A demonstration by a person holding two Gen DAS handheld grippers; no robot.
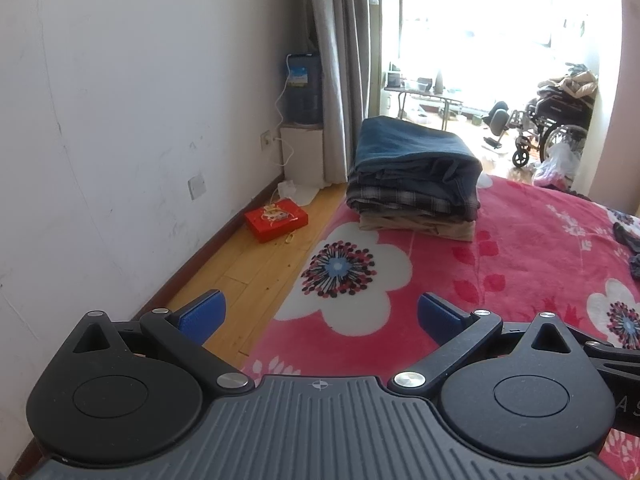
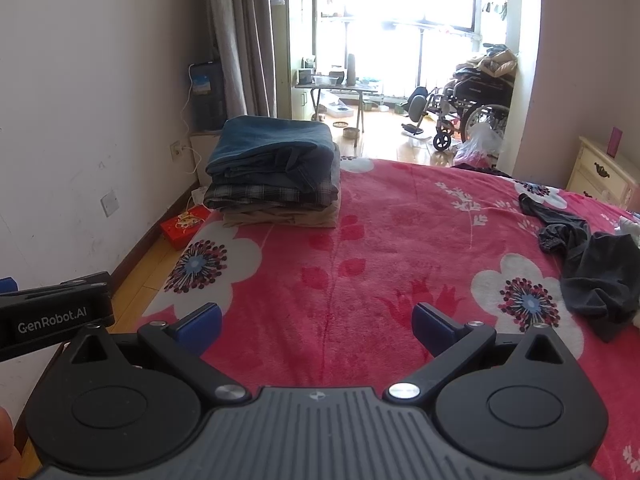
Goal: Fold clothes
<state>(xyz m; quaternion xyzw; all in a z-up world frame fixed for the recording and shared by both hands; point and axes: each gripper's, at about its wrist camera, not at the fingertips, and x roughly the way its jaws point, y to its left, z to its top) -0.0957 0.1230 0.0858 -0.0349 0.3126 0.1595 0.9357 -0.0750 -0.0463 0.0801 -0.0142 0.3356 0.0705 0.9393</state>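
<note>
The left hand-held gripper [image 1: 320, 316] and the right hand-held gripper [image 2: 316, 322] both hang over the bed [image 2: 400, 248], spread wide and holding nothing. A neat stack of folded clothes [image 2: 276, 172] sits at the far corner. Dark unfolded clothes [image 2: 592, 272] lie crumpled on the right.

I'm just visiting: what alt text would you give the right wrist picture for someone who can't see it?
An open two-finger gripper hovers over a red flowered blanket, holding nothing. A stack of folded clothes sits at the far left edge of the bed, and a crumpled dark garment lies unfolded on the right.
</note>
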